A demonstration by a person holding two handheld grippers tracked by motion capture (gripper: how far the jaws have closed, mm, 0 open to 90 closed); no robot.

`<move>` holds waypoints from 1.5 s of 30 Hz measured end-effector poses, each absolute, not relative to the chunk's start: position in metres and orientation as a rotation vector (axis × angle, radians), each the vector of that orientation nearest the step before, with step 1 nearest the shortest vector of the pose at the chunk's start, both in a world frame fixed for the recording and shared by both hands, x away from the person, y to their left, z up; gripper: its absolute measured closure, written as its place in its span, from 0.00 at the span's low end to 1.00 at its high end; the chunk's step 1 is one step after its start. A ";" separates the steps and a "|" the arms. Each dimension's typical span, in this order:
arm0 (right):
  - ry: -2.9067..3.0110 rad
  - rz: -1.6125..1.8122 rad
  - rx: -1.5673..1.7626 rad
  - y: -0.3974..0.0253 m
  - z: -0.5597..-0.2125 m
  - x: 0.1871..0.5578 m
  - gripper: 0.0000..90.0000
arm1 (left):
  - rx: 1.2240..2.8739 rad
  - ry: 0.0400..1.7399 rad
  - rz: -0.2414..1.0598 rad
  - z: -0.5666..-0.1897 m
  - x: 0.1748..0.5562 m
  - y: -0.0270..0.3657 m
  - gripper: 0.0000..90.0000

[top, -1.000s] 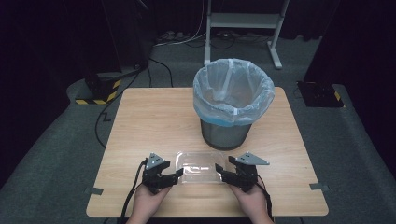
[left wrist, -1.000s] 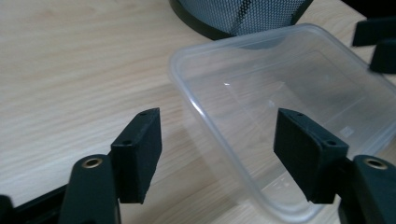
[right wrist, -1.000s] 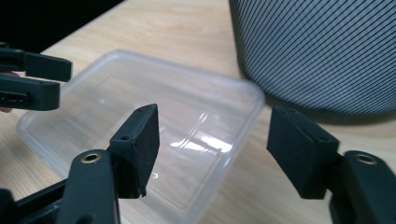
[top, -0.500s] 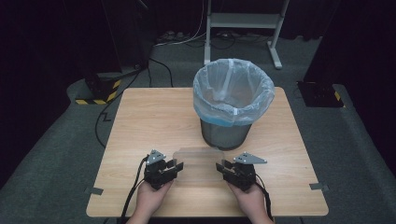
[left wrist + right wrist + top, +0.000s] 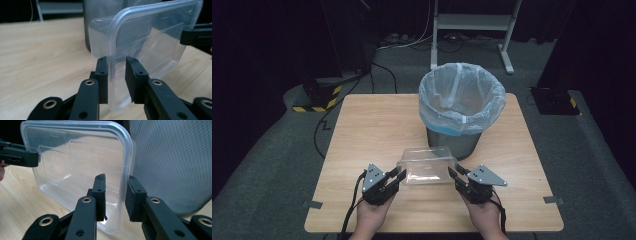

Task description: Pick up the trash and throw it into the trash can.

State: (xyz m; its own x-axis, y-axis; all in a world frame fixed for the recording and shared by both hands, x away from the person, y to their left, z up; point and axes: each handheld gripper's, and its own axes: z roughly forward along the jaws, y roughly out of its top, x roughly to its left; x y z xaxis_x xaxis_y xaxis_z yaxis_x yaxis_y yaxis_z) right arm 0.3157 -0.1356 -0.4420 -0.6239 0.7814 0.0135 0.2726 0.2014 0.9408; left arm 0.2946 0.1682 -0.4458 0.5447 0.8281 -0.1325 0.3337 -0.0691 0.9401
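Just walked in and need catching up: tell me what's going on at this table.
A person holds a claw in each hand and has a clear plastic tub between them, tipped up on its side on the table just in front of the lined bin. The left claw straddles one end's rim and the right claw the other, with gaps showing beside the rim, so neither looks clamped. The tub looks empty.

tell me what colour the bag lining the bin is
Pale translucent blue, the bag folded over the rim of the grey bin. The high view shows it best.
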 end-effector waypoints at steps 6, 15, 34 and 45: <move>1.925 1.476 0.942 -0.143 -0.420 0.307 0.80 | 1.611 0.931 0.601 -0.423 0.288 0.164 0.85; 1.789 1.516 0.838 -0.148 -0.383 0.299 0.80 | 1.517 0.842 0.684 -0.383 0.284 0.159 0.85; 1.559 1.530 0.737 -0.162 -0.287 0.326 0.79 | 1.389 0.646 0.795 -0.294 0.340 0.139 0.87; 1.508 1.437 0.839 -0.177 -0.265 0.395 0.73 | 1.340 0.646 0.776 -0.279 0.412 0.109 0.87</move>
State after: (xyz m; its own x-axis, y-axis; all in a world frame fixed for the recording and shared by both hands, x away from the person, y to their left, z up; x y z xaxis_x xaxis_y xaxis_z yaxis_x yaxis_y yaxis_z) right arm 0.3950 -0.1768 -0.2653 -0.3979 0.9073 -0.1358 -0.0917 0.1079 0.9899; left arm 0.4120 0.1089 -0.2790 0.5989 0.8004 0.0261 -0.1191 0.0569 0.9913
